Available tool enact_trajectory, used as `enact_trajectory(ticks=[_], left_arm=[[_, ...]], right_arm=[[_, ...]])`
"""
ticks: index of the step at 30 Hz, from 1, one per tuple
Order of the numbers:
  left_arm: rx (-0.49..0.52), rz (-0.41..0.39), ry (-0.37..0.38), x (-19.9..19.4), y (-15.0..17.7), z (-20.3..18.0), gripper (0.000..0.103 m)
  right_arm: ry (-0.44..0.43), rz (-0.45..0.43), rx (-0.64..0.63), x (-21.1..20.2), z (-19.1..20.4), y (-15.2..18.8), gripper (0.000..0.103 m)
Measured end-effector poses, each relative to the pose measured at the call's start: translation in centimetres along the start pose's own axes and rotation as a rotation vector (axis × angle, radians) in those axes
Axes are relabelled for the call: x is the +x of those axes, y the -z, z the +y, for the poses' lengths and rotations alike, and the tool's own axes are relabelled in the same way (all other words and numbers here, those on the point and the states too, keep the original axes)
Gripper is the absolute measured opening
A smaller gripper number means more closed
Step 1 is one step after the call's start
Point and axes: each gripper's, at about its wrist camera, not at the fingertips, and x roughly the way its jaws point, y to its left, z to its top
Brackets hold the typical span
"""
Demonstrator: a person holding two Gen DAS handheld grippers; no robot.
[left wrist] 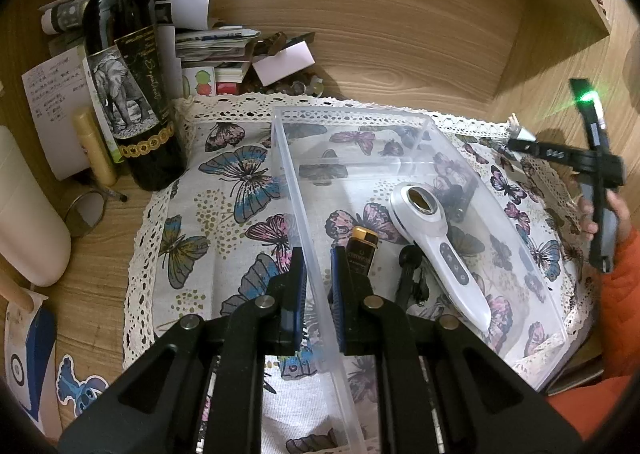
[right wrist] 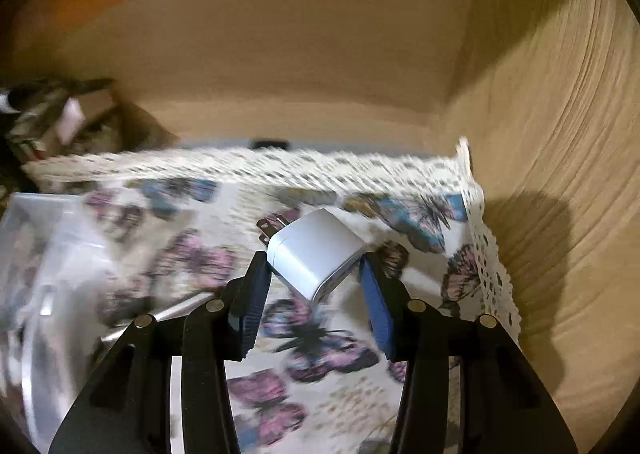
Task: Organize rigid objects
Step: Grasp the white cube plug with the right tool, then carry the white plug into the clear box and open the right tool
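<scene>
A clear plastic bin (left wrist: 400,134) sits on a butterfly-print cloth (left wrist: 224,190). My left gripper (left wrist: 318,278) straddles the bin's left wall, one pad on each side, closed on it. Inside the bin lie a white handheld device (left wrist: 436,238), a black-and-gold lighter (left wrist: 362,246) and a black clip (left wrist: 408,270). My right gripper (right wrist: 314,274) is shut on a white plug charger (right wrist: 316,254), prongs pointing up-left, held above the cloth (right wrist: 320,334) to the right of the bin (right wrist: 40,254). The right gripper also shows in the left wrist view (left wrist: 520,134), at the bin's far right.
A dark wine bottle (left wrist: 128,86) stands at the left beside a gold tube (left wrist: 96,150), a white cylinder (left wrist: 28,214) and a small round mirror (left wrist: 86,212). Papers and clutter (left wrist: 224,50) pile against the back wall. Wooden walls (right wrist: 560,174) close in at the back and right.
</scene>
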Motion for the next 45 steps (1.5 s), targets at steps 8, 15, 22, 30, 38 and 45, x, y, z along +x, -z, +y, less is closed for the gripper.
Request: enact_trajectory(ticks=[8, 15, 22, 30, 38, 45], left_arm=[[0.011, 0.001, -0.003, 0.0, -0.1, -0.1, 0.012], [0.015, 0.0, 0.0, 0.1, -0.1, -0.2, 0.012], [0.016, -0.003, 0.006, 0.1, -0.1, -0.2, 0.012], [0.02, -0.004, 0.007, 0.1, -0.1, -0.2, 0.012], [0.018, -0.003, 0.01, 0.2, -0.1, -0.2, 0.012], [0.021, -0.006, 0.011, 0.2, -0.1, -0.2, 0.012]], right_arm=[[-0.095, -0.134, -0.076, -5.9, 4.7, -0.6, 0.043], [-0.194, -0.201, -0.138, -8.6, 8.8, 0.5, 0.043], [-0.315, -0.182, -0.208, -9.1, 12.9, 2.1, 0.043], [-0.398, -0.068, -0.302, -6.2, 17.5, 3.7, 0.043], [-0.429, -0.015, -0.306, -4.7, 19.1, 3.5, 0.045], [-0.379, -0.089, -0.269, -6.5, 16.9, 3.0, 0.055]])
